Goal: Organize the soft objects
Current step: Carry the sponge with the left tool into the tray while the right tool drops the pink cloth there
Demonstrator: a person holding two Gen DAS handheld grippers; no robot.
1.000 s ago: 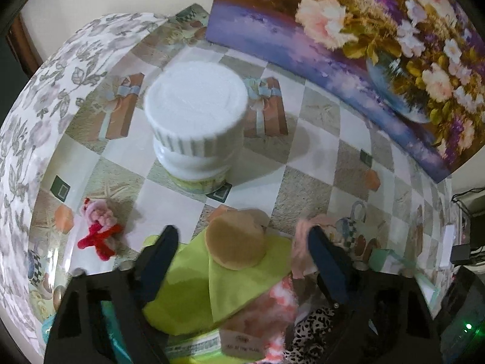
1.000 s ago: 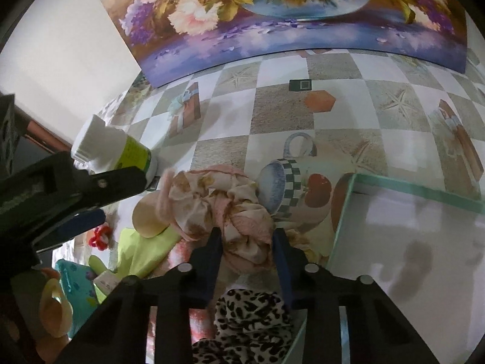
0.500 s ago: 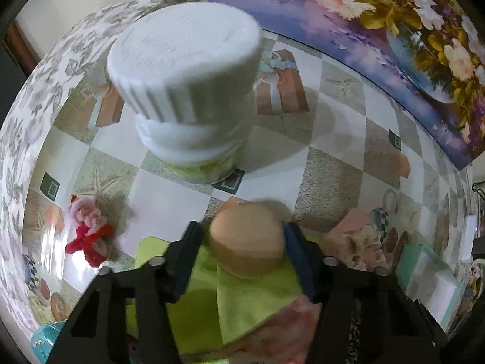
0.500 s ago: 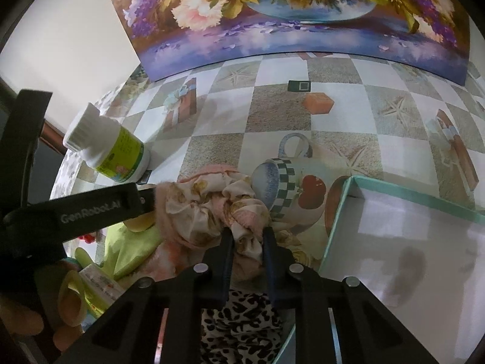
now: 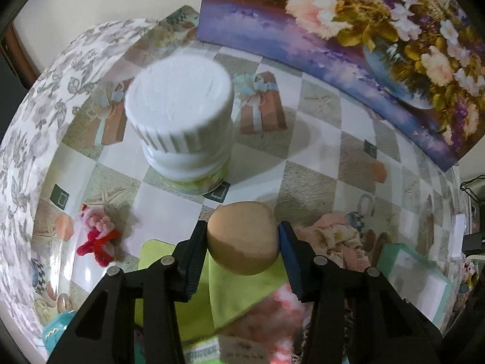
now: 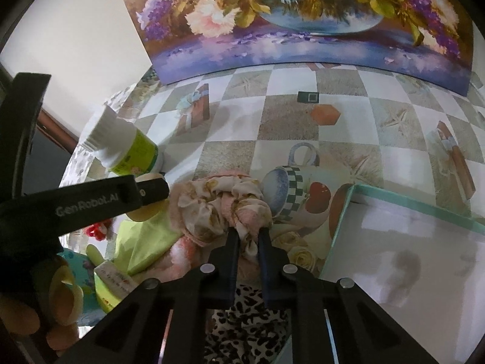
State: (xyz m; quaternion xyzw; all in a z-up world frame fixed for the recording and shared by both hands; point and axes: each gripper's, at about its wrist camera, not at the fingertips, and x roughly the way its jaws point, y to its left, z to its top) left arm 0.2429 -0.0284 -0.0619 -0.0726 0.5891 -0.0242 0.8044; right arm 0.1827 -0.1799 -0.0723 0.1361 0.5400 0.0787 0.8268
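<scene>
A round tan sponge puff (image 5: 242, 242) sits between the pads of my left gripper (image 5: 242, 227), which is shut on it just above a lime-green cloth (image 5: 224, 288). In the right wrist view my right gripper (image 6: 248, 233) is closing its jaws on a fold of the pink floral scrunchie (image 6: 218, 206), and both pads press the fabric. The scrunchie (image 5: 336, 236) also shows at the right of the left wrist view. Below the right gripper lies a leopard-print fabric (image 6: 242, 327). The left gripper's finger (image 6: 151, 189) reaches in from the left of the scrunchie.
A white-capped bottle (image 5: 182, 115) stands just beyond the sponge. A small red and pink plush (image 5: 97, 236) lies to the left. A teal-rimmed box (image 6: 409, 209) sits at the right. A flower painting (image 5: 348, 30) leans along the back.
My left gripper's jaws came together on the tan sponge, which now sits a little off the green cloth. My right gripper's jaws narrowed onto the scrunchie fold.
</scene>
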